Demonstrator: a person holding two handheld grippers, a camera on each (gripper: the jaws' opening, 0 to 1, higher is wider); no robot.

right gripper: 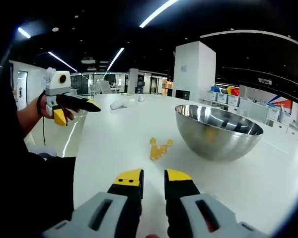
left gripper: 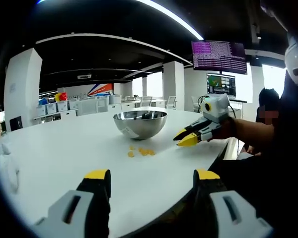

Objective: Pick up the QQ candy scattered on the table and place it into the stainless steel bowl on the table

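Note:
Several small yellow QQ candies [left gripper: 141, 151] lie in a loose cluster on the white table [left gripper: 64, 148], just in front of the stainless steel bowl [left gripper: 140, 124]. My left gripper [left gripper: 151, 174] is open wide, held low at the table's near edge, well short of the candies. To the right of the candies, my right gripper [left gripper: 185, 138] hovers with its yellow tips pointing at them. In the right gripper view the candies [right gripper: 158, 148] lie ahead of my right gripper [right gripper: 153, 175], whose jaws stand a narrow gap apart with nothing between them. The bowl [right gripper: 218, 131] sits right of them. The left gripper [right gripper: 77, 111] shows at the far left.
A small white object [right gripper: 120, 104] lies farther along the table. The table's curved edge [right gripper: 74, 163] runs close on the person's side. Shelves with coloured boxes [left gripper: 54, 105], pillars and wall screens [left gripper: 219, 57] stand in the background, and a seated person [left gripper: 268, 111] is at the right.

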